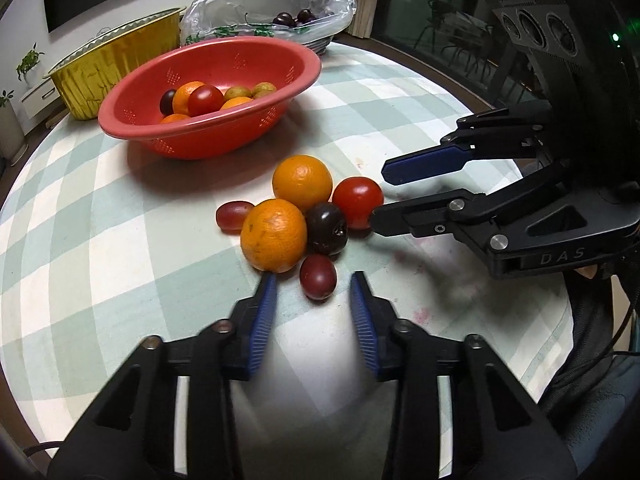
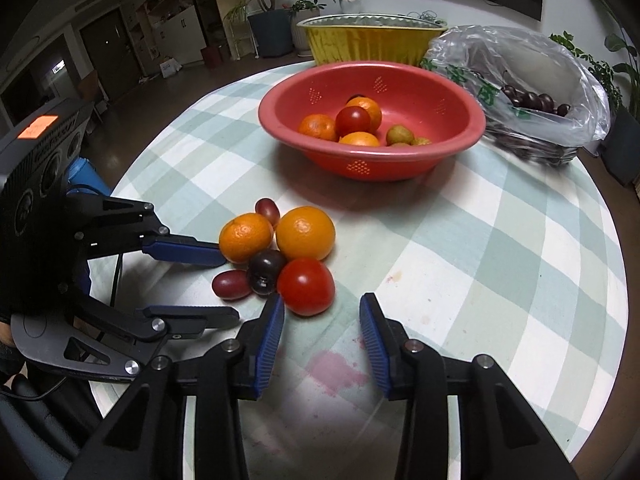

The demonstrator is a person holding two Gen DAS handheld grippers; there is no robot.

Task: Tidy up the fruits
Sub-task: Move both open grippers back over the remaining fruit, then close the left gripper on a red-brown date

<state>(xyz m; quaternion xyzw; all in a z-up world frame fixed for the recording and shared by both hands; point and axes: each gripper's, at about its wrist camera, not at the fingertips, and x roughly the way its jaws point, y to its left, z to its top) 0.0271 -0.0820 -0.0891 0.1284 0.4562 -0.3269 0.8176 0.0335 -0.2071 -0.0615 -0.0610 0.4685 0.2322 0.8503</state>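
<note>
A cluster of loose fruit lies on the checked tablecloth: two oranges (image 1: 274, 246) (image 1: 302, 182), a red tomato (image 1: 357, 201), a dark plum (image 1: 326, 229) and two red grapes (image 1: 318, 277) (image 1: 233, 216). The same cluster shows in the right wrist view, with the tomato (image 2: 306, 286) nearest. My left gripper (image 1: 314, 284) is open, its fingers either side of the near grape, the left finger touching the near orange. My right gripper (image 2: 322, 306) is open and empty, its left finger beside the tomato. A red colander bowl (image 1: 224, 138) holds several fruits.
A gold foil tray (image 1: 116, 60) stands behind the bowl. A basket under a clear plastic bag (image 2: 532, 92) holds dark cherries at the far side. The round table's edge (image 2: 612, 280) curves close on the right. Pink stains (image 2: 336, 372) mark the cloth.
</note>
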